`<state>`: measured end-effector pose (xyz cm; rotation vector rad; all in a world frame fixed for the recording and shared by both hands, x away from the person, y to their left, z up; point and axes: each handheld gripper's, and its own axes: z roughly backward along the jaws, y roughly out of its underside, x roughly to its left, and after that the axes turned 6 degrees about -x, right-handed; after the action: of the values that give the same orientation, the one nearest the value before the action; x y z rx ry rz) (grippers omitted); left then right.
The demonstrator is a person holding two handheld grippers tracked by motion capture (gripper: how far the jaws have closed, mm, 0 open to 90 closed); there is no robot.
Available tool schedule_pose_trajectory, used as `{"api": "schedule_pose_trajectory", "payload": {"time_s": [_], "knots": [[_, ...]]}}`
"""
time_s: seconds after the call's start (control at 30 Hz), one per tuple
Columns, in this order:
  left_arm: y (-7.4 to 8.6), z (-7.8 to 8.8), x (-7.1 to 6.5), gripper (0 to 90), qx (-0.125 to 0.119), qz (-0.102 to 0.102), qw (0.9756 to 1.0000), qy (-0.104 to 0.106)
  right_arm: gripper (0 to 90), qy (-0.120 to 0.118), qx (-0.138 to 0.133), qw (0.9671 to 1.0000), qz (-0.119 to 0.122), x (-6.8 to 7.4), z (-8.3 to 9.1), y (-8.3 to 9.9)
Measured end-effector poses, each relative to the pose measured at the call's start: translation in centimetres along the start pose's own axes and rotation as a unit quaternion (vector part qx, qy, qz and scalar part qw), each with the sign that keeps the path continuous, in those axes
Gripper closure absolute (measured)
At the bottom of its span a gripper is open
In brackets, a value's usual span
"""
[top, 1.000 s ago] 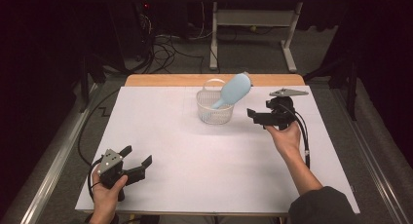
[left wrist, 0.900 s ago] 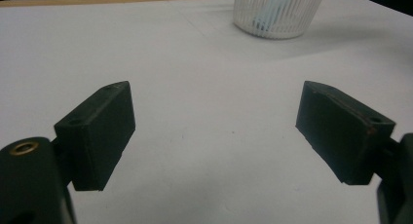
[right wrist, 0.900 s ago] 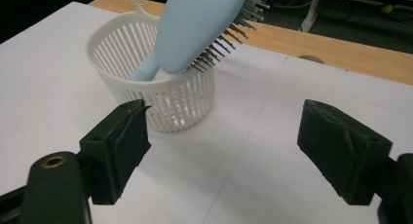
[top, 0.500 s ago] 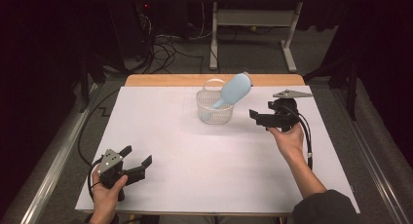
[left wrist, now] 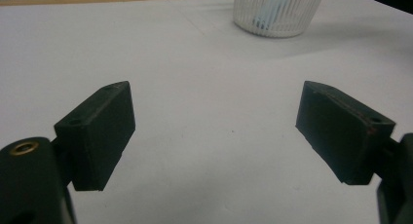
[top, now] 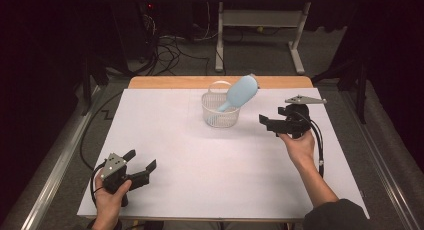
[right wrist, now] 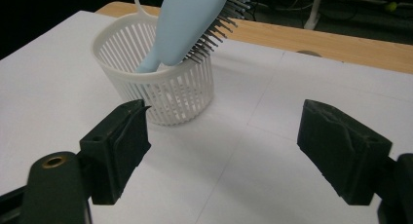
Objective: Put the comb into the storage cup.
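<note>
White sheeting covers the table [top: 200,190], its wooden far edge showing against a dark room strung with cables. Toward the back of the surface stands a small white slatted basket [top: 220,112], and in it a pale blue hairbrush [top: 241,91] rests handle-down, its oval head leaning up and out over the rim on the person's right side, bristles facing away from the basket in the right gripper view [right wrist: 187,19].

The brush looks like light, rigid plastic with a smooth back that could slip between flat pads; the narrowing neck just above the rim seems the surest place to pinch, clear of the bristles. The basket appears light enough to tip or drag if the brush is pulled sideways rather than lifted straight out.

Nearest the basket is the right gripper [top: 272,124], held above the table just to its right and pointed at it, jaws spread wide with nothing between them. The left gripper [top: 141,166] sits well apart at the near left corner, low over the sheet, its jaws likewise parted and empty, the basket [left wrist: 277,12] visible far ahead of it.
</note>
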<state>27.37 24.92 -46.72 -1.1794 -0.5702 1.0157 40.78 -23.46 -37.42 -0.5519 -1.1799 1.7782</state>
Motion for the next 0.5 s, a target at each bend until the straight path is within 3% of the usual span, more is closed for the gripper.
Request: {"api": "schedule_pose_trajectory", "payload": {"time_s": [0.5], "knots": [[0.01, 0.04, -0.06, 15.3, 0.000, -0.001, 1.0000, 0.002, 19.6, -0.005, -0.010, 0.9998, -0.017, -0.65, 0.77, 1.01]]}}
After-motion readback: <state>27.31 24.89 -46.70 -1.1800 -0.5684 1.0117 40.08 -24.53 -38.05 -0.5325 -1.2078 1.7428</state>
